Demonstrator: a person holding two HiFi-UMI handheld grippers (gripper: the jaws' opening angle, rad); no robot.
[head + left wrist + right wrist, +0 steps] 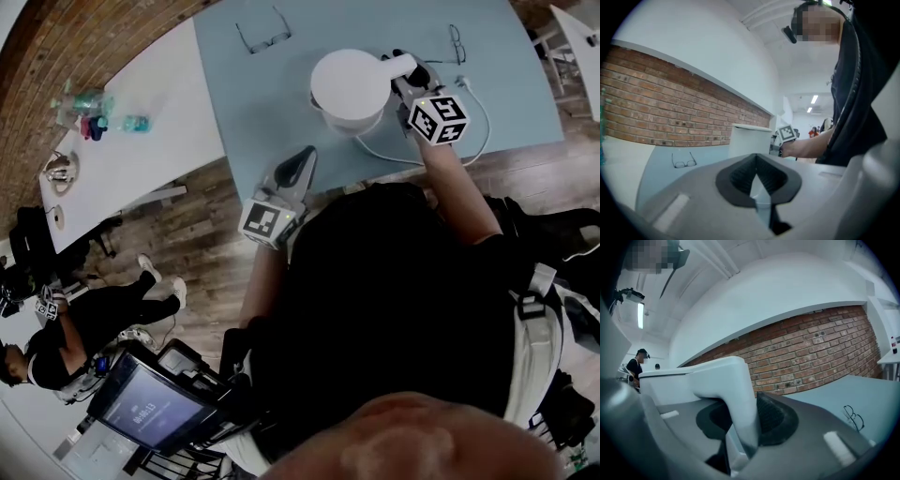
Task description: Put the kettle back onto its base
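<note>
A white kettle [349, 89] stands at the near edge of the pale blue table [244, 103]. Its handle [397, 64] points right, and my right gripper [407, 79] is shut on it. In the right gripper view the handle [736, 394] fills the gap between the dark pads [776, 420]. The base does not show apart from the kettle; a white cord [473, 131] curves in under the kettle. My left gripper [299, 163] hangs just off the table's front edge, shut and holding nothing [761, 190]. From there the kettle [747, 140] is ahead.
Two pairs of glasses [262, 33] [456, 43] lie at the back of the blue table. A white table [141, 150] to the left carries bottles [94, 112]. A person [94, 323] sits on the wooden floor at lower left beside a screen [150, 408].
</note>
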